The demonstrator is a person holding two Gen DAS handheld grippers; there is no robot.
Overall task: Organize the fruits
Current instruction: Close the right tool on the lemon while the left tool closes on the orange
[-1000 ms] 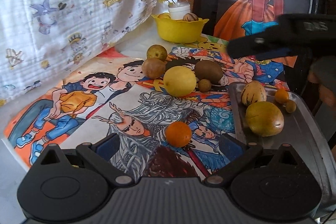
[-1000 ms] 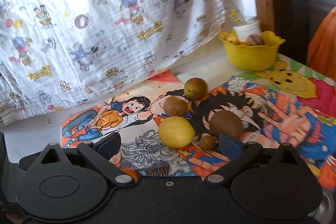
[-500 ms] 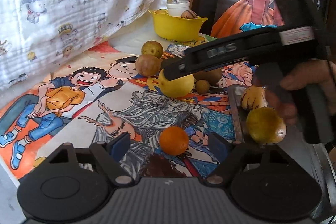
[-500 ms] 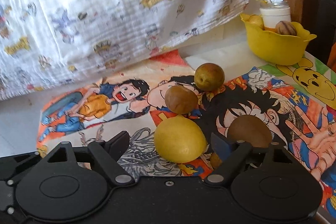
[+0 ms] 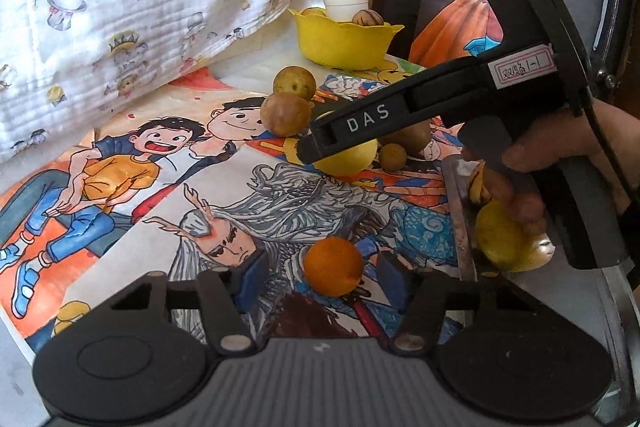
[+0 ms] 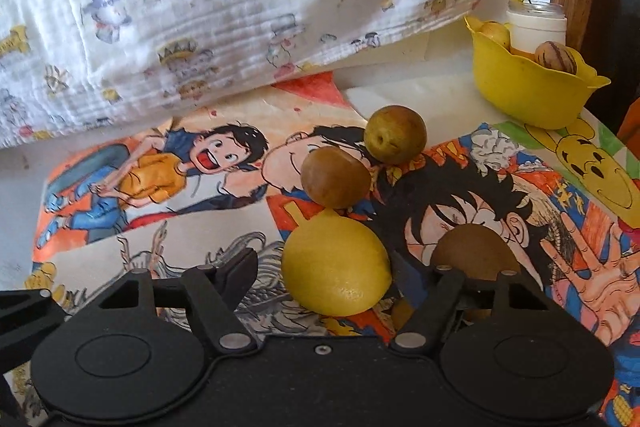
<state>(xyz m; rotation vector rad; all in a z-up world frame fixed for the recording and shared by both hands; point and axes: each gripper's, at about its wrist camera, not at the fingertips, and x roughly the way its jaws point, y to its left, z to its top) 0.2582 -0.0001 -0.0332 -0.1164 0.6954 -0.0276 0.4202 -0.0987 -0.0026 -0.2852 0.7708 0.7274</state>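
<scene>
With my right gripper (image 6: pixel 322 267) spread wide around the lemon (image 6: pixel 335 263) on the mat and my left gripper (image 5: pixel 320 273) likewise open about the orange (image 5: pixel 333 265), I worry closing off-centre could squirt either round fruit into its neighbours.

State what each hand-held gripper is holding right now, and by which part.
Nothing is held. The left hand-held gripper stands open around the orange; the right hand-held gripper stands open around the yellow lemon, not clamped.
</scene>
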